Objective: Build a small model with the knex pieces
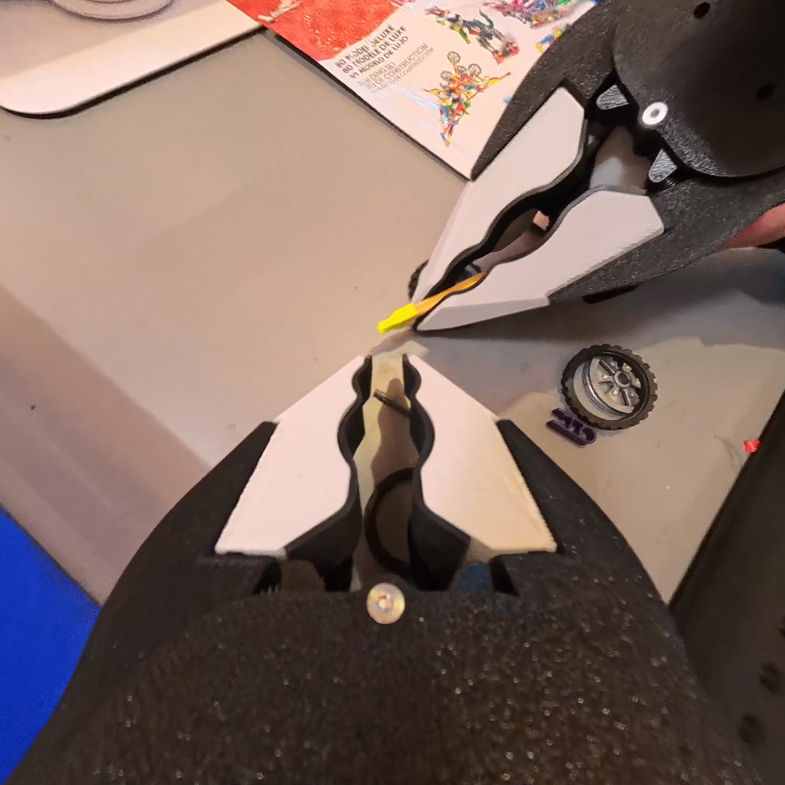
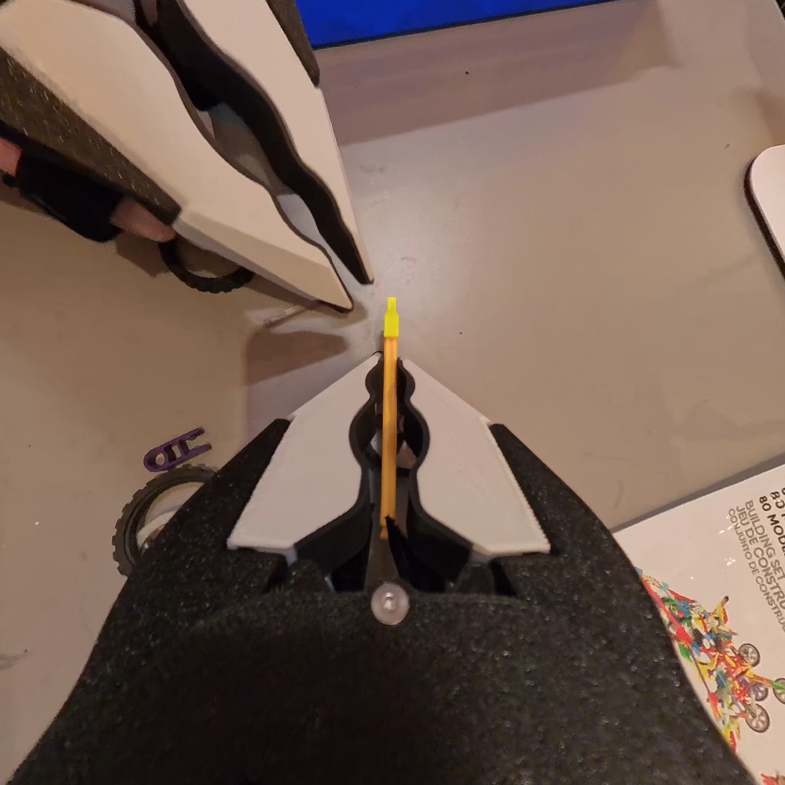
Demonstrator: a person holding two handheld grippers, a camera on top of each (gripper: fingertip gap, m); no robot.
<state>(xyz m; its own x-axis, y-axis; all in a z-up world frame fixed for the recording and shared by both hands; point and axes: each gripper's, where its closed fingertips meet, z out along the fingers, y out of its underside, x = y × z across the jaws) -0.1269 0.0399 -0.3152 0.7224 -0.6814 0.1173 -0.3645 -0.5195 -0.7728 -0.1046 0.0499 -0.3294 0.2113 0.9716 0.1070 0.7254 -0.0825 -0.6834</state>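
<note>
My right gripper [image 2: 390, 361] is shut on a thin orange-yellow rod [image 2: 390, 424] that runs along its jaws, with the bright yellow end sticking out past the tips. In the left wrist view the right gripper [image 1: 414, 316] comes in from the upper right, and the rod's yellow end [image 1: 397, 318] points at my left gripper [image 1: 385, 361]. The left jaws stand a narrow gap apart with nothing clearly between them. Their tips [image 2: 360, 294] are just short of the rod's end. A black tyre [image 2: 204, 280] lies on the table under the left gripper.
A wheel with a silver hub [image 1: 609, 393] and a purple connector [image 1: 571, 429] lie on the grey table to the right. A printed booklet [image 1: 408, 63] and a white board [image 1: 106, 63] lie at the back. A blue surface [image 1: 34, 616] lies beyond the table's left edge. My two grippers' fingertips are within a few centimetres of each other.
</note>
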